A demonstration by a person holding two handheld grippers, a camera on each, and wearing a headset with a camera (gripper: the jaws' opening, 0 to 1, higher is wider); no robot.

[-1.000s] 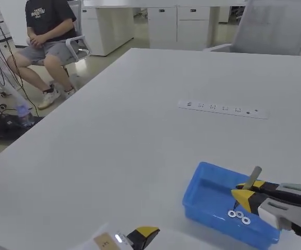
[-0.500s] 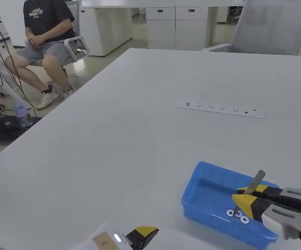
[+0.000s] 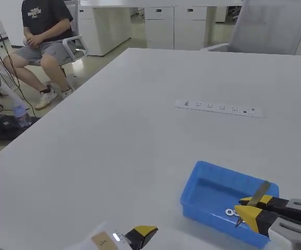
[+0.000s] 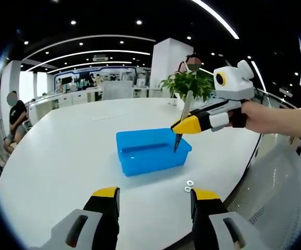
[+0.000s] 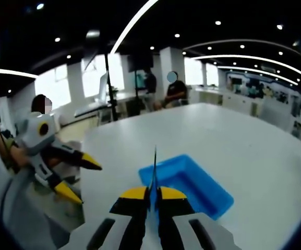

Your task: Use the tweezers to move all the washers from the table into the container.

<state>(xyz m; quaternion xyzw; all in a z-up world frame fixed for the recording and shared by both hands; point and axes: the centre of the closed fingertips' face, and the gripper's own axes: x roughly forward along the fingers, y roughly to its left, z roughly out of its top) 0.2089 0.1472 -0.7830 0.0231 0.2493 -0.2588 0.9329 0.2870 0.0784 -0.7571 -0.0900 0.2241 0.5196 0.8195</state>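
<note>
The blue container (image 3: 213,190) sits near the table's front right, with small washers (image 3: 229,212) on its floor. My right gripper (image 3: 243,207) is shut on the metal tweezers (image 3: 258,192), whose tips point down into the container's near side. In the left gripper view the tweezers (image 4: 181,121) hang over the container (image 4: 150,151). Two washers (image 4: 188,186) lie on the table just in front of it. My left gripper (image 4: 153,200) is open and holds nothing, low over the table. In the right gripper view the tweezers (image 5: 154,174) stick out over the container (image 5: 189,182).
A white power strip (image 3: 219,109) lies flat mid-table. A person sits on a chair (image 3: 40,36) at the far left, off the table. Cabinets and an office chair (image 3: 270,26) stand behind the table. A potted plant (image 4: 187,83) stands beyond the container.
My right gripper and the tweezers have drawn back toward the container's near right corner, covering some of the washers inside. The left gripper has stayed put.
</note>
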